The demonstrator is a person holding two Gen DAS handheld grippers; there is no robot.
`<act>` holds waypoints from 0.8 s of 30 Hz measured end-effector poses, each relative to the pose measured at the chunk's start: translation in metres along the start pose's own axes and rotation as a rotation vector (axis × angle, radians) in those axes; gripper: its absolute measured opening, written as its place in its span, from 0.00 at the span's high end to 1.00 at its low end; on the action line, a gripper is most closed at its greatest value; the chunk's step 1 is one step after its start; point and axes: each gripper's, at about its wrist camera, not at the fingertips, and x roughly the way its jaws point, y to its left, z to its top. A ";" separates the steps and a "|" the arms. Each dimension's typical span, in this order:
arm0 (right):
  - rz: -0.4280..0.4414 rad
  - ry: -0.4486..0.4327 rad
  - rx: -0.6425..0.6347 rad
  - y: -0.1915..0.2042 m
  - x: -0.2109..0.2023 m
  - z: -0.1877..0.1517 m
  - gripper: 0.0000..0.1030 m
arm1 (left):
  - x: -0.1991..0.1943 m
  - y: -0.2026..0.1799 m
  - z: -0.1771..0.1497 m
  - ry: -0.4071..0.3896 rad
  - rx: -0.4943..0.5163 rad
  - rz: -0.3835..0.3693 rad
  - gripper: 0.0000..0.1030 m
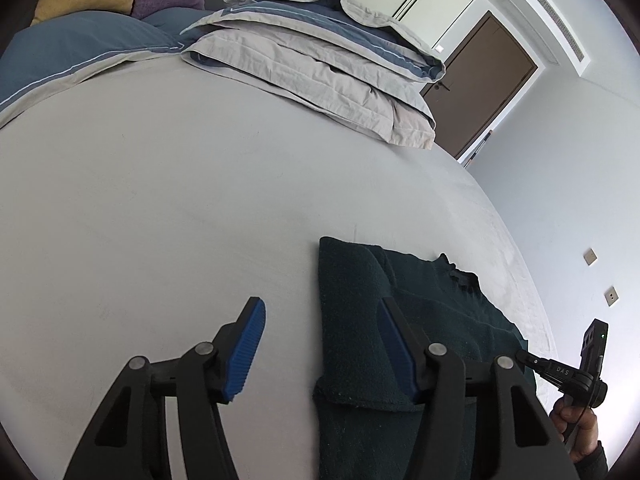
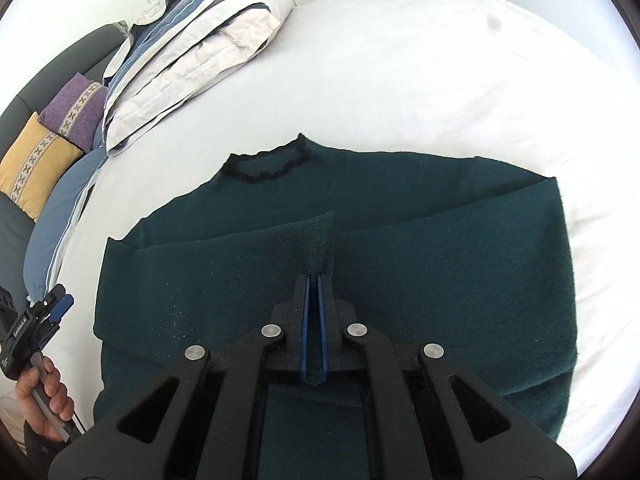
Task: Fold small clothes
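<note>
A dark green knit sweater (image 2: 420, 240) lies flat on the white bed sheet (image 2: 400, 80), neckline (image 2: 264, 164) away from me, both sleeves folded across the body. My right gripper (image 2: 314, 280) is shut on the cuff of the left sleeve (image 2: 320, 240), at the middle of the sweater. My left gripper (image 1: 320, 332) is open and empty, jaws wide, hovering over the sweater's left edge (image 1: 348, 280); one finger is over the sheet, the other over the fabric. It also shows in the right wrist view (image 2: 56, 304).
A folded grey and blue duvet (image 1: 312, 52) lies at the far side of the bed. Blue pillow (image 1: 72, 48), purple and yellow cushions (image 2: 52, 136) sit by the headboard. A brown door (image 1: 480, 84) and wardrobe stand beyond.
</note>
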 end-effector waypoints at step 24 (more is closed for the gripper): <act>-0.085 0.007 -0.058 -0.013 0.002 -0.020 0.97 | 0.130 -0.042 0.026 0.171 0.248 0.205 0.92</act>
